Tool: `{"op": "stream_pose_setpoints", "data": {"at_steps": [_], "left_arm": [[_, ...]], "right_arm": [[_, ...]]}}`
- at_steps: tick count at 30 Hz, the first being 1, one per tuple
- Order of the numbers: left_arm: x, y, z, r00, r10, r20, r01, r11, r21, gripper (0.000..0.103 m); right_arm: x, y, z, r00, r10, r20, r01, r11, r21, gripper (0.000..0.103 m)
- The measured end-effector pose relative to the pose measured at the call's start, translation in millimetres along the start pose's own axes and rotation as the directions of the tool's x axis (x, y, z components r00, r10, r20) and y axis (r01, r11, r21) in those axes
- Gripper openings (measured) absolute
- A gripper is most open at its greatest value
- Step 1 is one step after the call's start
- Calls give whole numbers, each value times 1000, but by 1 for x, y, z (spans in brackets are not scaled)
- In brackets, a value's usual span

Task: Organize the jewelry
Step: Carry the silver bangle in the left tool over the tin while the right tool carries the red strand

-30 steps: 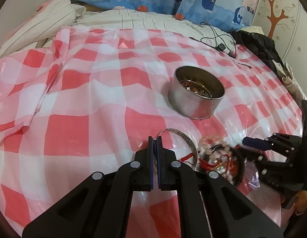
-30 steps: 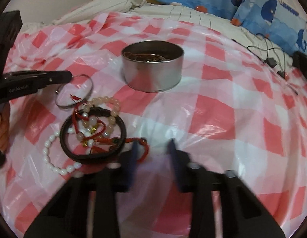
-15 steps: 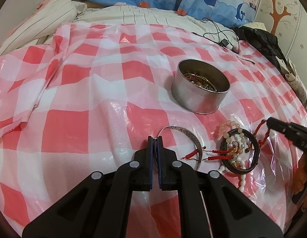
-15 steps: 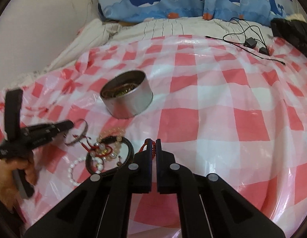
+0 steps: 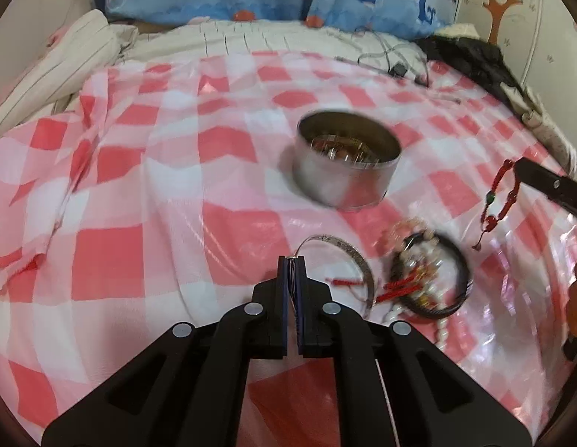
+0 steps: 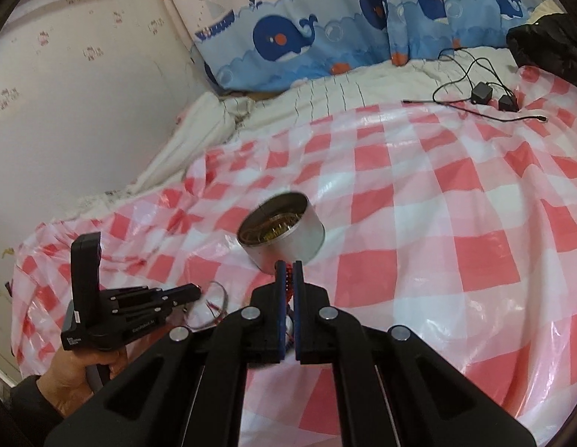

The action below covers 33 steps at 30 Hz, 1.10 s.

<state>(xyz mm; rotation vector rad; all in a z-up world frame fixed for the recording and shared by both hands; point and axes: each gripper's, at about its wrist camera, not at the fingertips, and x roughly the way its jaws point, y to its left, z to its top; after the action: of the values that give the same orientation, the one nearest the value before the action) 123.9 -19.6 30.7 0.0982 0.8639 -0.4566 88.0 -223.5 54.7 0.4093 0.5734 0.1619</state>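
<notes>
Left wrist view: left gripper (image 5: 293, 260) jaws clenched on the rim of the silver bangle (image 5: 357, 262), which lies mostly flat on the checked plastic cover (image 5: 139, 246). Right wrist view: right gripper (image 6: 287, 266) jaws clamped on the red cord bracelet (image 5: 502, 201); it hangs free in the air from the tips, w/ a green bead partway down. Tin (image 5: 346, 165) stands upright between the 2 grippers, already w/ jewelry inside. The leftover pile (image 5: 428, 279) of black band, pearl & pink beads sits just beside the bangle, a red cord from it lying inside the bangle's loop.

Risks, as I judge them:
- lifting the bangle may snag that red cord & drag the pile along, or tip the lot off the bed edge nearby
- thin rim pinch: bangle could swivel or slip out
- dangling bracelet swings; its tail may catch the tin rim & land half outside
- slick, wrinkled cover on soft bedding: a bump could shove or tilt the tin
</notes>
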Motion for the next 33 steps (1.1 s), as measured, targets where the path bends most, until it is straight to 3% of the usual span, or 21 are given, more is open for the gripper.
{"op": "stream_pose_setpoints", "data": {"at_steps": [6,33], "left_arm": [[-29,0,11,993,-52,107,54,998,-23,3],[-32,-23,12,992,6,128,-16,997,77,3]], "right_arm": [[-23,4,8,990,68,125,-68,998,-3,4],[2,23,-1,996,81,49,-78,995,-54,4]]}}
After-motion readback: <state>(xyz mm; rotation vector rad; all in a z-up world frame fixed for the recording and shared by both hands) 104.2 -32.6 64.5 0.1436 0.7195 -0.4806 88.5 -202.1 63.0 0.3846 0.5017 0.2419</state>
